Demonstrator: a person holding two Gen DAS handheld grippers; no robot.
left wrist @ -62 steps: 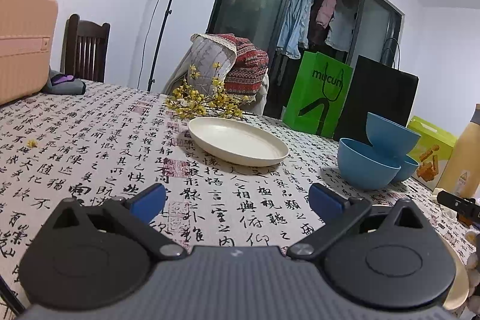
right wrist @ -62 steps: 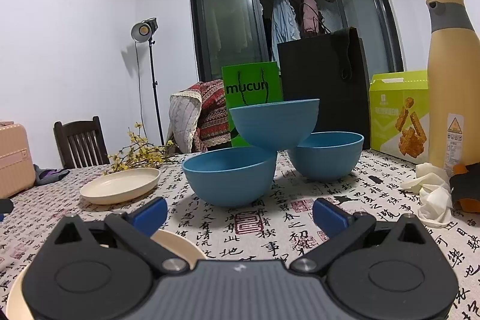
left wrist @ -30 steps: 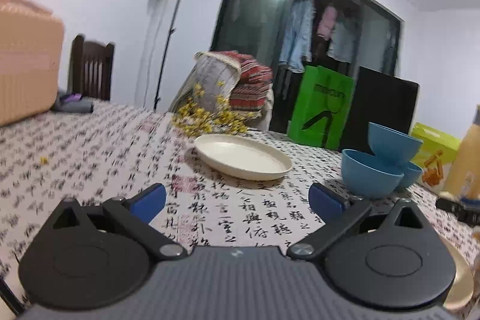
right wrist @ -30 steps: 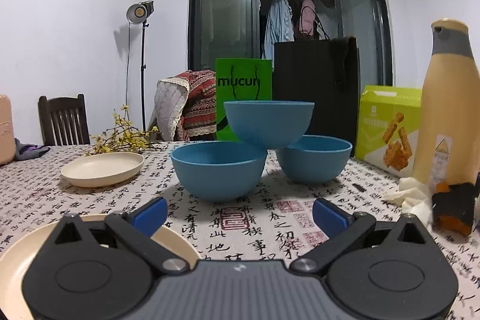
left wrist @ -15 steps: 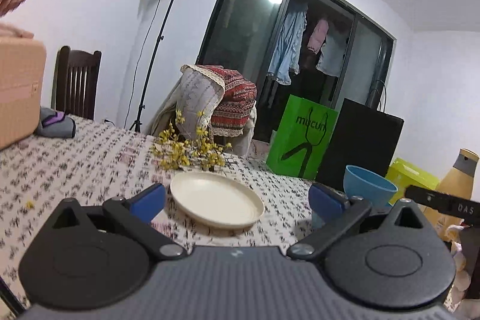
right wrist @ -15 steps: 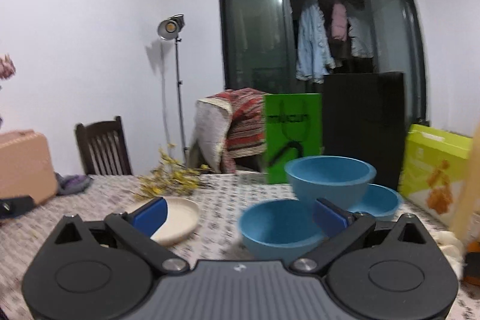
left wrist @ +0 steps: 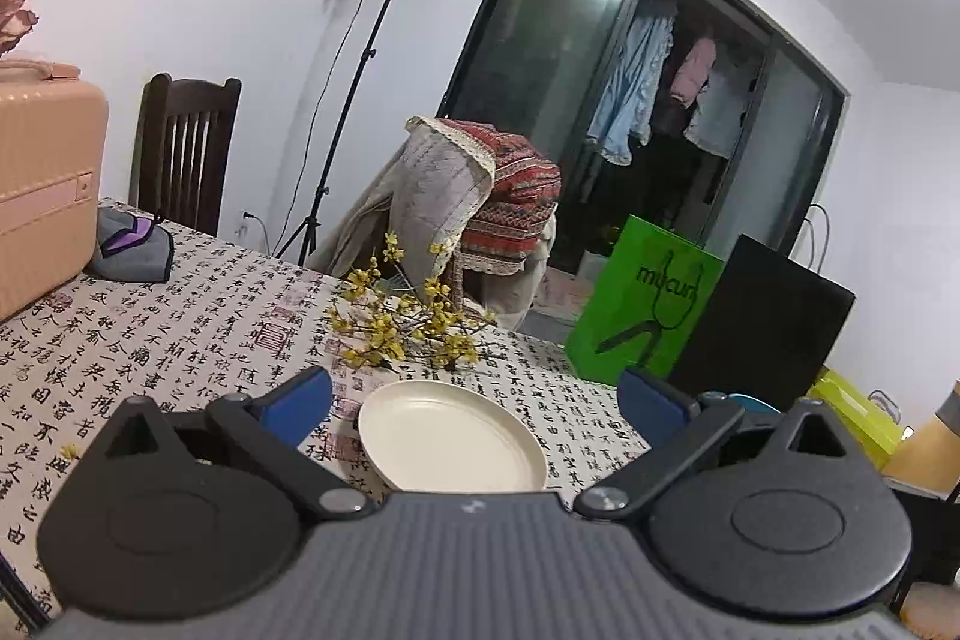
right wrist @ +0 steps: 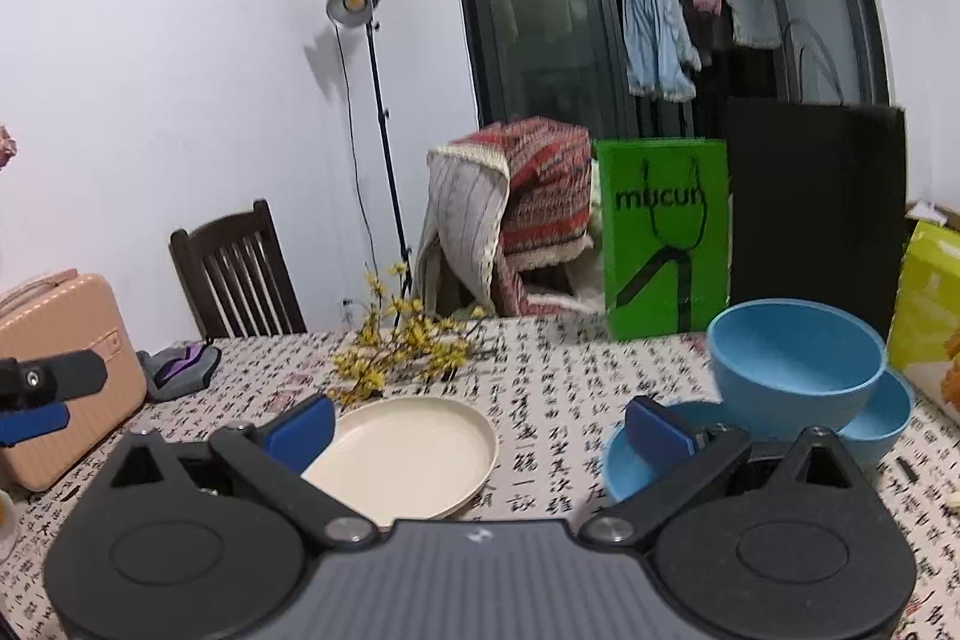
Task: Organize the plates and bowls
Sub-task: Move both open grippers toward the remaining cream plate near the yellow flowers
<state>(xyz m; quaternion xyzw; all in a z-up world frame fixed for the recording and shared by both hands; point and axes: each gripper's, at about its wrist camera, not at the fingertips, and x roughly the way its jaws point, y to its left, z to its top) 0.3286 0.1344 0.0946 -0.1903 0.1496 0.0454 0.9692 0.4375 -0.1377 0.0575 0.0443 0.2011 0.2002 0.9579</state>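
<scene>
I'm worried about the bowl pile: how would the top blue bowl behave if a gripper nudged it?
The top blue bowl sits tilted, propped on the rims of two lower blue bowls, so a nudge would probably rock it or slide it off. Its smooth, rounded wall suggests it could roll afterwards. It looks like thin, matte plastic, so likely light and rigid.

Your left gripper [left wrist: 474, 400] and right gripper [right wrist: 479, 424] look alike: ribbed grey body, 2 black round housings, silver screws, blue fingertips [right wrist: 300, 427].
</scene>
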